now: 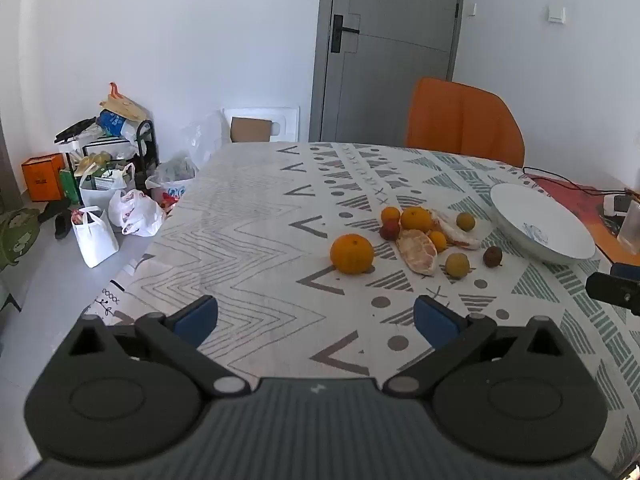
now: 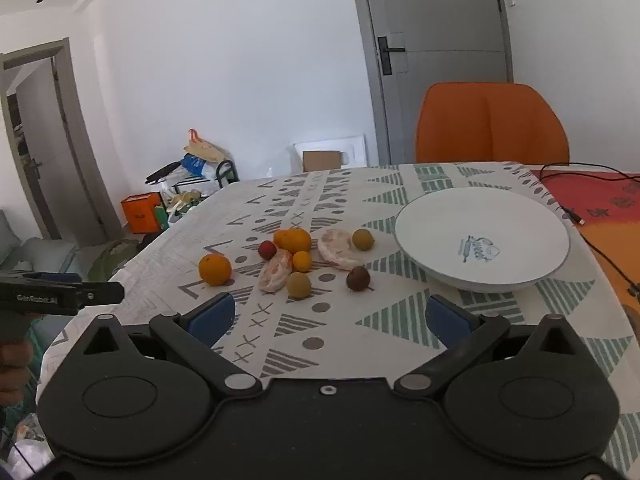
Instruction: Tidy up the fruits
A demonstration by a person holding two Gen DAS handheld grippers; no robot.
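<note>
Fruits: a loose cluster lay on the patterned tablecloth (image 2: 280, 344) at mid-frame in both wrist views, none yet in the white bowl (image 2: 480, 236), which I judged the likely place for them.
Left gripper (image 1: 316, 320): I had it hanging over bare cloth at the bottom of its frame, jaws spread wide, nothing between them.
Right gripper (image 2: 330, 318): same, gaping and empty, with the cluster just beyond its blue pads (image 2: 210, 316).
Nearest pieces: a yellow-green round fruit (image 2: 299, 284) and a dark brown one (image 2: 358, 279) with a short stem; both looked small, firm and prone to roll, so I would have closed across the widest part.
Large orange (image 2: 215, 269): it sat apart at the left of the cluster; I judged it the heaviest, its skin stiff enough for a firm squeeze across the middle.
Peeled segments (image 2: 275, 270): pale, pinkish, exposed flesh; I judged them soft and easily crushed, needing a light pinch along the long sides.
Farther pieces: a small red fruit (image 2: 267, 249), a second orange (image 2: 296, 240), a small tangerine (image 2: 302, 261), another peeled piece (image 2: 336, 250) and a second yellow-green fruit (image 2: 363, 239) touched or sat just beside one another.
Bowl: empty, at the right, a blue print at its centre; ceramic by the look, so I would have set fruit in gently.
</note>
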